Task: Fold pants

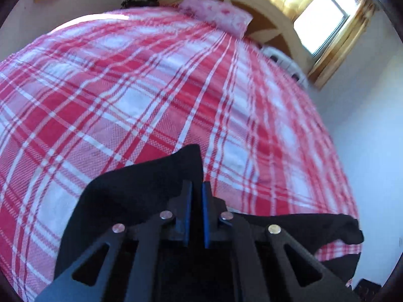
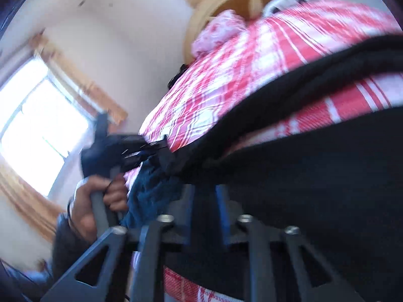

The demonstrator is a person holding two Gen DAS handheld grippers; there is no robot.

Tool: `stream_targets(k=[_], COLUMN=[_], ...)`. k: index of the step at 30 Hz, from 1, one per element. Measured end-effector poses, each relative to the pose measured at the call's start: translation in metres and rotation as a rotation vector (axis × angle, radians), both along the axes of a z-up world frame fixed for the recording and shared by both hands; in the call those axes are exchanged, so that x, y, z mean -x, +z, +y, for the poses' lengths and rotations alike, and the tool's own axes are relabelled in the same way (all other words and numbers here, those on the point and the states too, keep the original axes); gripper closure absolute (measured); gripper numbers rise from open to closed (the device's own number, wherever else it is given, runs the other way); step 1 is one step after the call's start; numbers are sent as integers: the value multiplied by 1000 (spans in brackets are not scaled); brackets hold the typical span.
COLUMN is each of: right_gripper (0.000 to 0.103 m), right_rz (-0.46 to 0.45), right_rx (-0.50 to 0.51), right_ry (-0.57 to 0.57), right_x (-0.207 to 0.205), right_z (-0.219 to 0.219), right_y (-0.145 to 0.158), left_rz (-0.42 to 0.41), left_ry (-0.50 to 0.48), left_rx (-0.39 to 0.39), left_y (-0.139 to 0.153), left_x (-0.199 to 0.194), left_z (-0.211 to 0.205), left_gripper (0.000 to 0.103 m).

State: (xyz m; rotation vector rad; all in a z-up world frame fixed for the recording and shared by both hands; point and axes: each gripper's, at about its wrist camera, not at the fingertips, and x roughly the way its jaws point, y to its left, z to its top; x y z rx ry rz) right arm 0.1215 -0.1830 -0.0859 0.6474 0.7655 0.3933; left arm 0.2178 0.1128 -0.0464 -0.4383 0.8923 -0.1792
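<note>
Looking down my left gripper (image 1: 196, 188), the jaws are pinched nearly together on a fold of the black pants (image 1: 141, 188), which bunch up around and behind the fingers over the red plaid bedspread (image 1: 151, 88). A pink pillow (image 1: 216, 15) sits far ahead of the jaws by the headboard (image 1: 272, 7), with a window (image 1: 325, 22) off to the right. My right gripper (image 2: 205, 191) is clamped on the pants (image 2: 314, 156) too; they stretch from its jaws off to the right. It's all blurry. No labels or writing I can read anywhere.
</note>
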Motion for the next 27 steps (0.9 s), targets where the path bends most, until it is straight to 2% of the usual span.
stream_targets(k=[1,4,8,10,12,16,19,22,25,27], right_gripper=[56,51,49,49,49,48,48,48,48,47], right_rz=[-9,-30,-32,-32,-26,2,77,166,180,199], right_rx=[-9,-18,-68,-67,-77,-84,-147,-139,-130,-130], right_ry=[-19,-46,-55,-68,-75,-42,-60,-97,-105,-105], right_x=[3,7,3,-1,-9,-41,-73,-91,-106,-112], right_z=[-4,-9,-16,-21,-25,-23,-27,-25,-18,-13], right_y=[1,6,11,14,18,18,11,1,5,6], left_rz=[-36,-128,-204,-279,-347,-302,-231,-204,-187,-185], left_ry=[-2,-1,8,21,27,23,26,35,26,27], left_rx=[2,-5,66,117,135,102,103,94,118,147], left_y=[7,22,22,21,22,10,-3,-14,-22,-22], left_x=[8,36,74,94,115,114,106,107,111,111], left_z=[0,-1,12,21,30,32,35,40,44,46], left_gripper=[95,95,95,95,95,95,95,94,81,59])
